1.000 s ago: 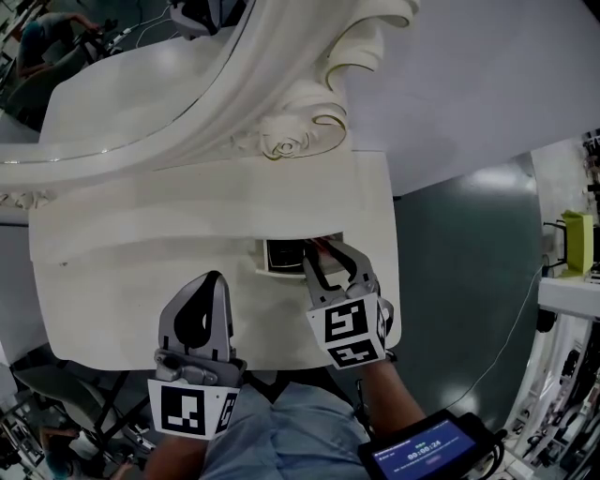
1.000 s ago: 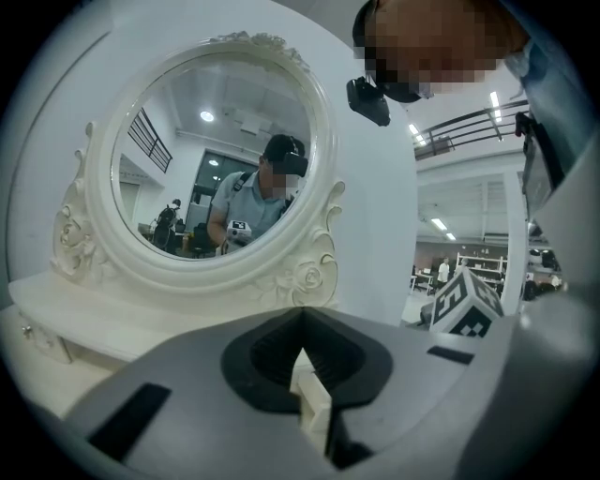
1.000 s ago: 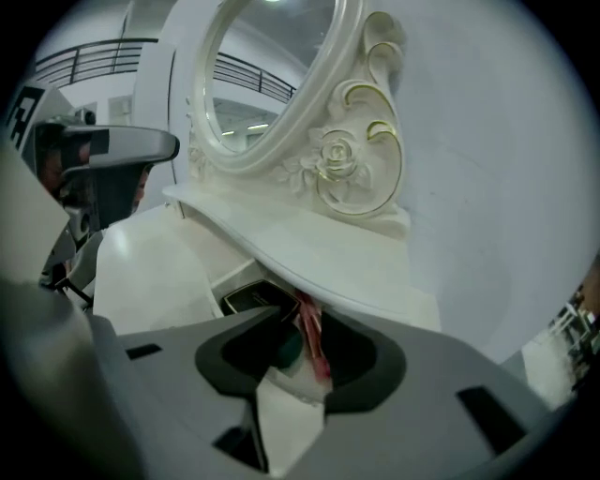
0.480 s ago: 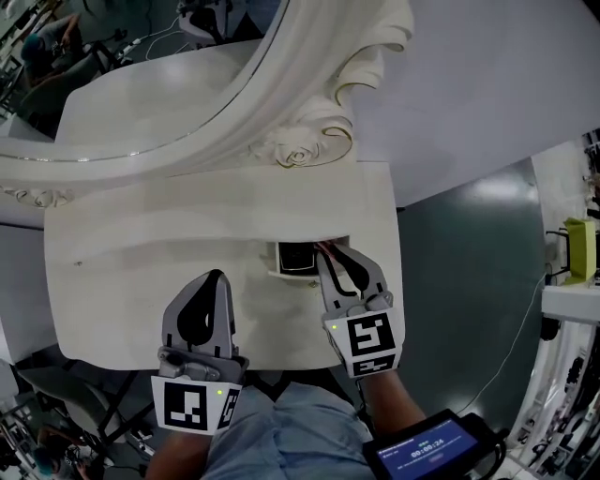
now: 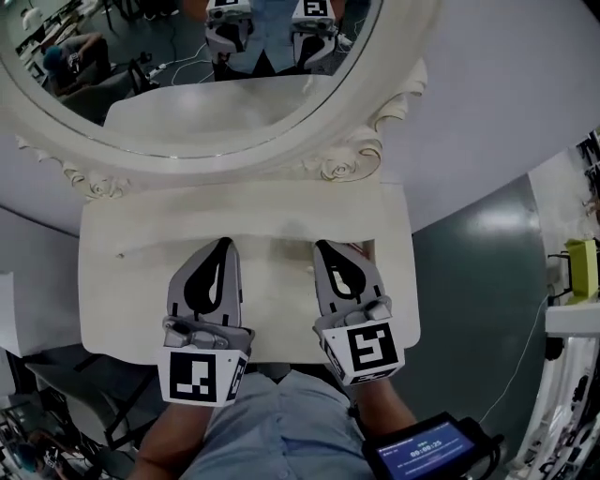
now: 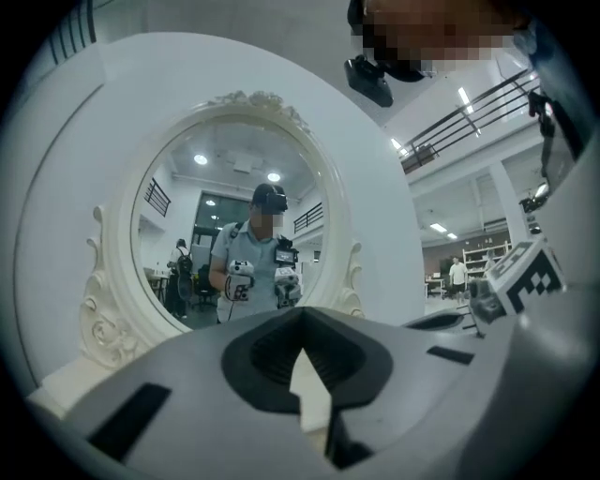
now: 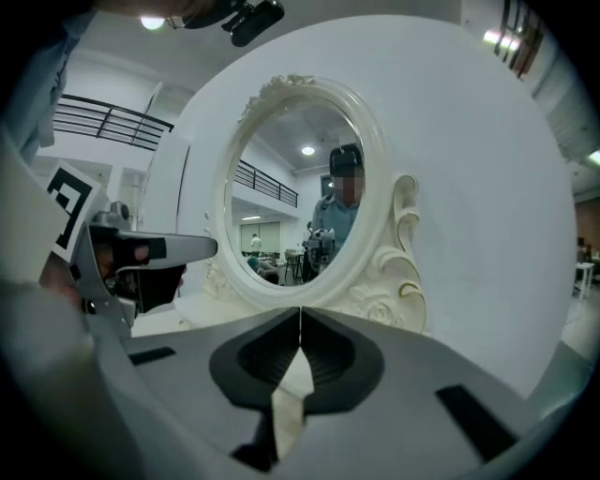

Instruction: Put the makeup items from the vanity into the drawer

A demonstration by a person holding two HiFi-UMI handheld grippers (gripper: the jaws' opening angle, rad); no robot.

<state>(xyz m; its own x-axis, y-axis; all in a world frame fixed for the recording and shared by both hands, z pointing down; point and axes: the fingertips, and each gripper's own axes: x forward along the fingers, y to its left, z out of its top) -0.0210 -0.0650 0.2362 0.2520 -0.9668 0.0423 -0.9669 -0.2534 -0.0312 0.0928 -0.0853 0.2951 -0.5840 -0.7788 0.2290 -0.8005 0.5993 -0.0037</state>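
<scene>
The white vanity top (image 5: 122,281) lies under a big oval mirror (image 5: 187,75) with a carved frame. No makeup item shows on it. Both grippers hover side by side above the top and point at the mirror. My left gripper (image 5: 223,244) is shut and holds nothing; its tips meet in the left gripper view (image 6: 302,319). My right gripper (image 5: 323,246) has just been closing and is now shut with nothing between its jaws (image 7: 300,314). The small opening in the vanity (image 5: 362,249) is mostly hidden under it; only a sliver shows right of its tip.
The mirror reflects the person and both grippers (image 5: 272,23). Dark green floor (image 5: 478,281) lies right of the vanity, with a white shelf carrying a yellow-green object (image 5: 579,258). A screen device (image 5: 427,455) hangs at the person's waist. Chair legs (image 5: 56,412) stand at lower left.
The right gripper came up out of the opening in the vanity and its jaws went from open to shut. Both grippers rose, and the view tipped up to show more mirror.
</scene>
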